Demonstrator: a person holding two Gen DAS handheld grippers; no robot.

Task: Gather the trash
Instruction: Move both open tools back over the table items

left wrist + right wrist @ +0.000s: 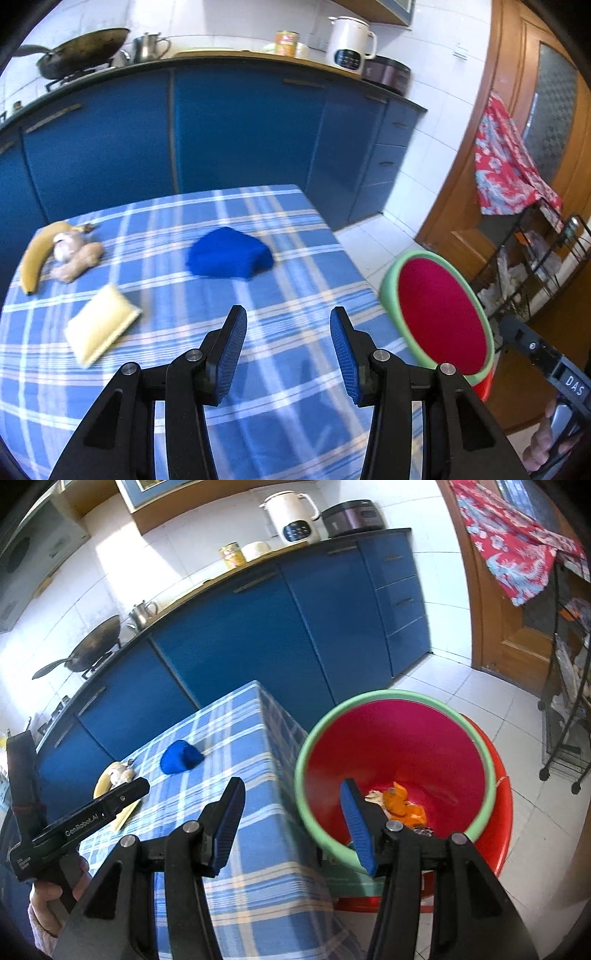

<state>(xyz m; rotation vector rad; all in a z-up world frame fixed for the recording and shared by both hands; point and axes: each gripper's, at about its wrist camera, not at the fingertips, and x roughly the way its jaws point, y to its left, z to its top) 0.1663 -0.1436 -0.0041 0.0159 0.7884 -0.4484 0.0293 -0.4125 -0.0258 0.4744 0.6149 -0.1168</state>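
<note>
A small kitchen with blue cabinets and white tiles, and in the middle a bench (258, 332) under a blue checked cloth. Beside it on the floor stands a red bin (399, 746) with a green rim.

The left gripper (288, 343) hovers over the bench with its fingers spread apart and nothing between them. Straight ahead of those fingers lies a blue cloth bundle (229, 252); off to their left sits a pale yellow sponge (101, 326), and further beyond that a banana (35, 254), a garlic bulb (68, 244) and a piece of ginger (79, 260), bunched together and touching.

The right gripper (291, 823) hangs at the bench's edge, its fingers also released and empty, the right-hand one over the bin's mouth. Down at the bottom of the bin, just past that finger, lies orange peel (404, 805) with some pale scraps and a dark bit I can't identify.

So I'd say the job is partly done: some trash is already in the bin. Which of the things left on the bench count as trash is hard to judge; the sponge and the blue bundle look the likeliest to go next.
</note>
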